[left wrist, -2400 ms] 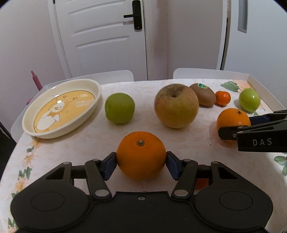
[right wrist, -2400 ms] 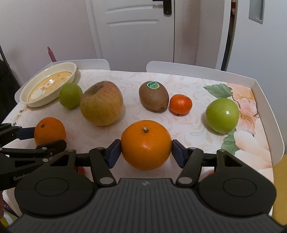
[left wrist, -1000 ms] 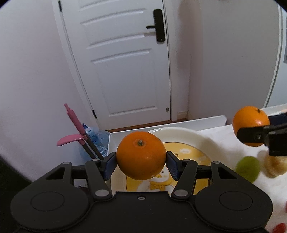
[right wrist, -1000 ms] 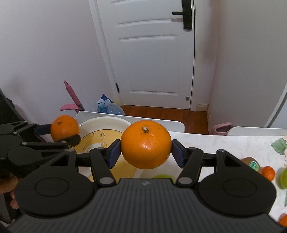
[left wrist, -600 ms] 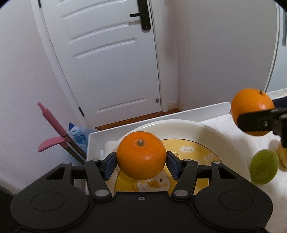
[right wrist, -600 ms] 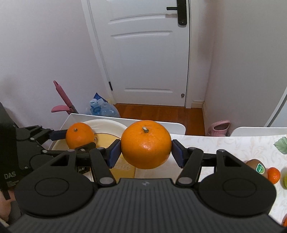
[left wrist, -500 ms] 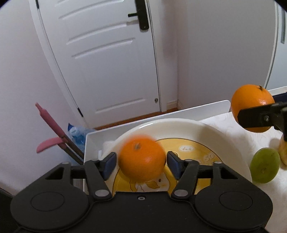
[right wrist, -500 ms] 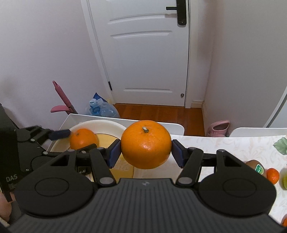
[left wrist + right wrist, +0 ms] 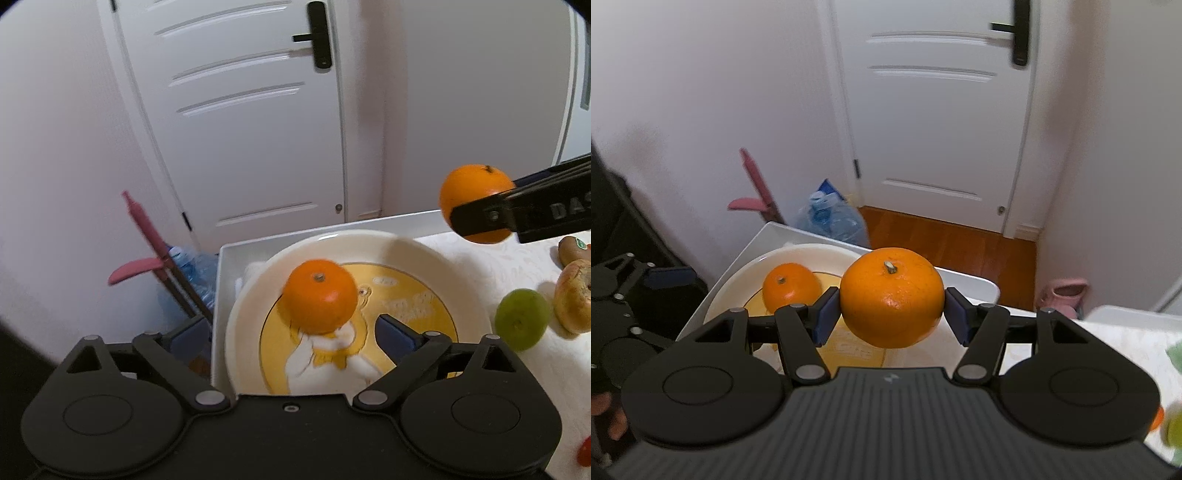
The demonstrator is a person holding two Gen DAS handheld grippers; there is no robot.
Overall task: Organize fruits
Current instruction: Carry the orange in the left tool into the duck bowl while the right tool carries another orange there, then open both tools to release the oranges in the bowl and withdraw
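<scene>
The left tool [image 9: 291,332], its fingers spread wide apart and holding nothing, hangs just behind an orange [image 9: 320,301] that sits in the cream dish [image 9: 465,280] straight ahead of it, at the far left corner of the tabletop [image 9: 509,254]. The right tool [image 9: 891,314] is clamped on a second orange [image 9: 892,297], gripped at both sides between its blue pads [image 9: 825,318], stem up and held in the air; the dish rim lies just below and ahead of it, with the first orange ahead and to its left.

By these views, sorting has only begun: one orange is in the dish, a second looks poised to join it, and nothing else is plated. Off to the left tool's right, on the tabletop, a green apple [image 9: 521,324], a russet apple [image 9: 574,295] and a kiwi [image 9: 574,249] lie outside the dish, the two apples close together. Other fruit at the right tool's lower right edge is too blurred to name.
</scene>
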